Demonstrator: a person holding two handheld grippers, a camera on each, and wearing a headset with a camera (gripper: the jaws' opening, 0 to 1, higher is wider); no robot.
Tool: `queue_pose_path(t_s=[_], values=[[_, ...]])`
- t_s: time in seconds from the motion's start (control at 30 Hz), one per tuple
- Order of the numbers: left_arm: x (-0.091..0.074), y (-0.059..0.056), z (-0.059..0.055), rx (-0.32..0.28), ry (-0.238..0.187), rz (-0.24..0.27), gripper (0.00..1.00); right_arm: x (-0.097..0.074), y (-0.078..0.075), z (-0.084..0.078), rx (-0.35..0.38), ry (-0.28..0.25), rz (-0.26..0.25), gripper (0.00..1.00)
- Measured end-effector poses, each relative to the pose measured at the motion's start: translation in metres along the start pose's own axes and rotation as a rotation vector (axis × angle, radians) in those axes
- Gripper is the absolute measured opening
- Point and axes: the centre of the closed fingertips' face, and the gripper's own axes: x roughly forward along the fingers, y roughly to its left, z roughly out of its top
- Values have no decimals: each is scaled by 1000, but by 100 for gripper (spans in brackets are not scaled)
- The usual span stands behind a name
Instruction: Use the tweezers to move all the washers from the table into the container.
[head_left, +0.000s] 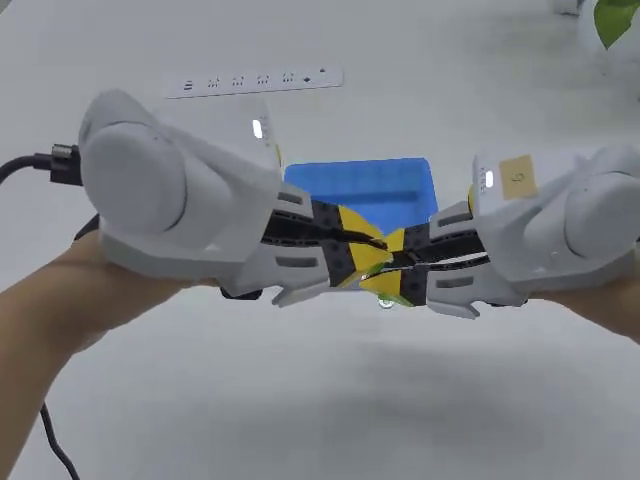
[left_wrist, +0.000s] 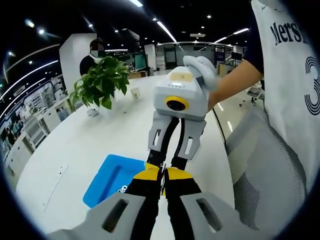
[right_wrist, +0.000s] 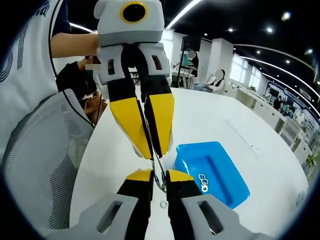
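Note:
The two grippers face each other tip to tip above the white table. Thin metal tweezers (right_wrist: 157, 162) run between them, from the yellow pads of my left gripper (right_wrist: 152, 145) down into my right gripper (right_wrist: 160, 177), and both look shut on them. In the head view the left gripper (head_left: 372, 245) comes from the left and the right gripper (head_left: 398, 262) from the right, in front of the blue container (head_left: 360, 185). Several washers (right_wrist: 202, 181) lie in the container (right_wrist: 220, 172). One washer (right_wrist: 163, 204) lies on the table just below the jaws. In the left gripper view my left gripper (left_wrist: 162, 175) meets the right one.
A white power strip (head_left: 255, 80) lies at the far side of the table. A potted plant (left_wrist: 100, 82) stands further back. A mesh chair (right_wrist: 40, 160) is beside the table, and people sit in the background.

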Motion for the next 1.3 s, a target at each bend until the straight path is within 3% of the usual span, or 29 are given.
queue_pose_path(t_s=[0.47,0.87,0.93,1.07,1.17,1.3], values=[[0,29,8,25,-25,24,6,3,-32,8,-39,1,-19,11],[9,59,11,96,-8,-9,6,8,-65,9,-15,-26,-52,10],[11,60,8,135,4,-39,6,10,-66,7,-28,-18,-51,10],[16,64,3,122,3,-55,6,14,-69,1,-26,-6,-57,10],[20,68,-1,103,-18,-45,6,14,-73,0,-21,-8,-62,10],[23,71,-5,115,-14,-31,6,16,-74,-3,-24,0,-67,10]])
